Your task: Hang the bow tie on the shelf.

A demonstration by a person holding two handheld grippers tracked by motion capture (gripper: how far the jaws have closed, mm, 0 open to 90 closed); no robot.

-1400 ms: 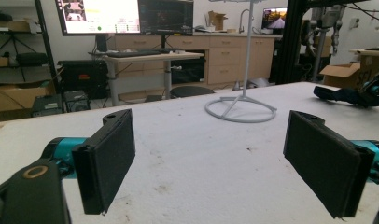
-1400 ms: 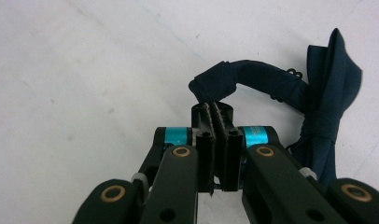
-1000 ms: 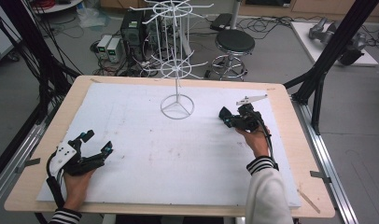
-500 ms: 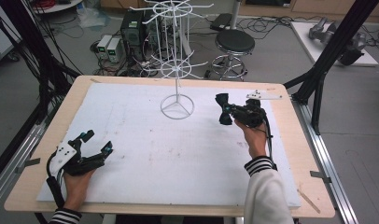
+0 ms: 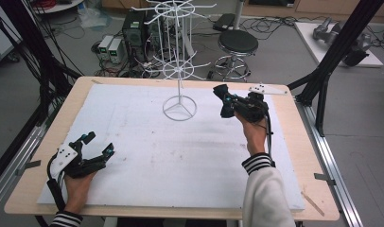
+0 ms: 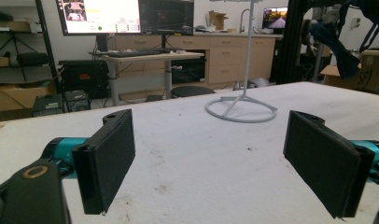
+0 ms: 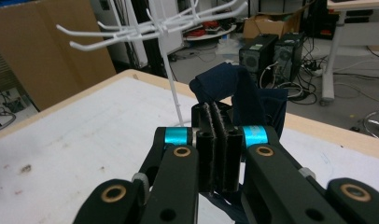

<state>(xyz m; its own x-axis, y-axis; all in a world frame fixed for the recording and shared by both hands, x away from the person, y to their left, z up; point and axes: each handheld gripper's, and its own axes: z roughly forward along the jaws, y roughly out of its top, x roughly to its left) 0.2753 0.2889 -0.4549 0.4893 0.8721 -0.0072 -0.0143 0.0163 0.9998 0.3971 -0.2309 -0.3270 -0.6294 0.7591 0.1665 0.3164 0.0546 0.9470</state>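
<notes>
A dark blue cloth (image 5: pixel 224 102) hangs bunched from my right gripper (image 5: pixel 231 105), which is shut on it and held above the table's back right, just right of the white wire rack (image 5: pixel 179 71). In the right gripper view the cloth (image 7: pixel 234 88) loops up past the pressed-together pads (image 7: pixel 214 121), and the rack's arms (image 7: pixel 150 25) spread ahead and to the left. My left gripper (image 5: pixel 99 144) rests open at the front left of the table. Its own view shows nothing between the wide-apart jaws (image 6: pixel 211 158), with the rack's round base (image 6: pixel 241 109) farther off.
A white sheet (image 5: pixel 133 123) covers most of the wooden table (image 5: pixel 299 156). Behind the table stand a round stool (image 5: pixel 237 45) and computer boxes (image 5: pixel 133 33) on the floor. Black frame posts (image 5: pixel 332 61) rise at the right.
My right gripper has risen with the cloth and shifted left toward the rack. The left gripper has stayed where it was.
</notes>
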